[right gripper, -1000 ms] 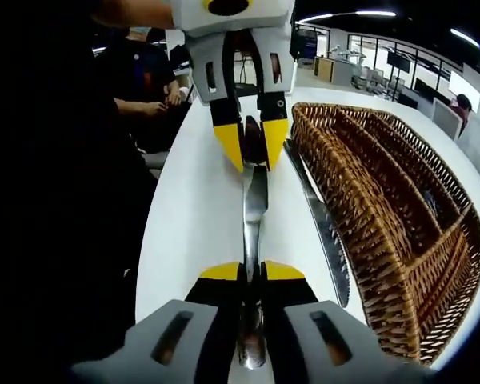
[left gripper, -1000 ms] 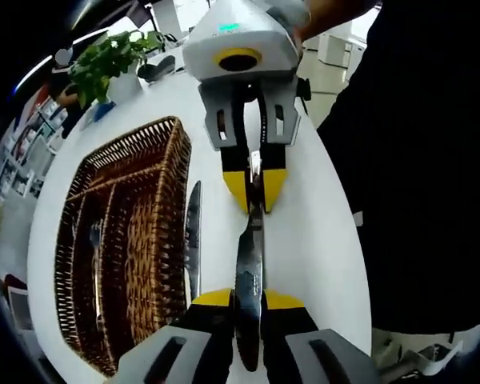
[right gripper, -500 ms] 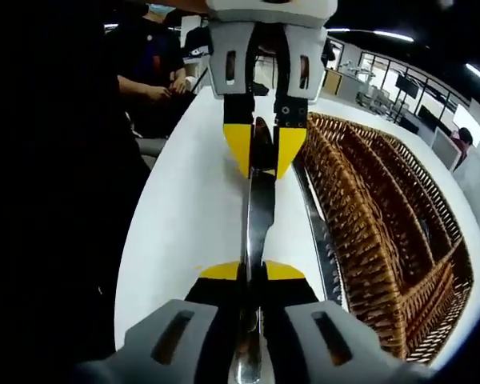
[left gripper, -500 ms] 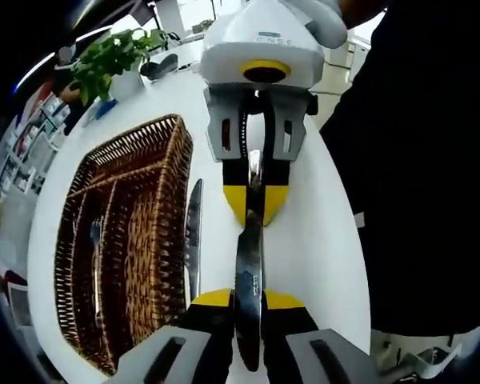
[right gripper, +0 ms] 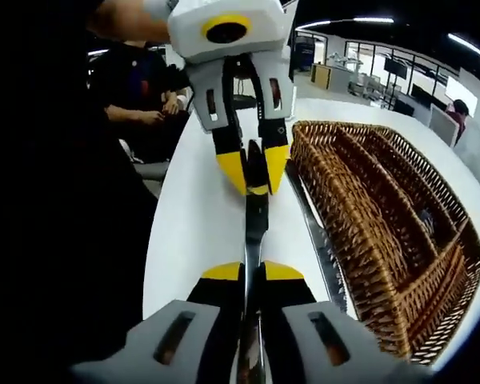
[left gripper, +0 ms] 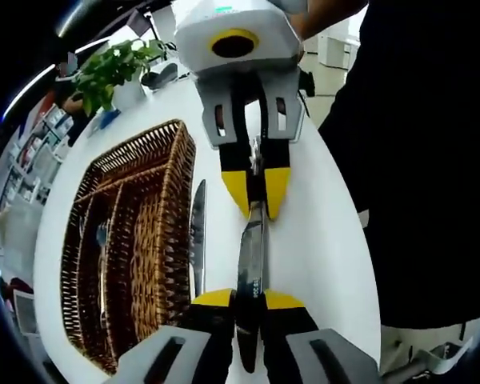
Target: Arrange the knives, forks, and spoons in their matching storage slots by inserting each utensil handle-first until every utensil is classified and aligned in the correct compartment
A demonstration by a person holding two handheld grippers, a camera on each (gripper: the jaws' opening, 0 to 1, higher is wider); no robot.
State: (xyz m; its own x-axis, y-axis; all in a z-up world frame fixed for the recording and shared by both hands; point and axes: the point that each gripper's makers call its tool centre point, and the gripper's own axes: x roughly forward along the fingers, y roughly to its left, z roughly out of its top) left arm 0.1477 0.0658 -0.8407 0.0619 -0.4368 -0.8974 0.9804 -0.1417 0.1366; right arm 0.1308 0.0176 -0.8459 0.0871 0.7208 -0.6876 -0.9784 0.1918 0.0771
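Left gripper (left gripper: 250, 302) and right gripper (right gripper: 252, 274) face each other, fingers closed, tips nearly meeting

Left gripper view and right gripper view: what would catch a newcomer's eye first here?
One table knife held above the white table, the left hand-held gripper and the right hand-held gripper each shut on one end. Beside it stands a brown wicker tray with long compartments, and a second knife lies along its outer wall.

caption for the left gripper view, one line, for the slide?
Both grippers, left gripper and right gripper, clamp one knife beside a wicker tray.
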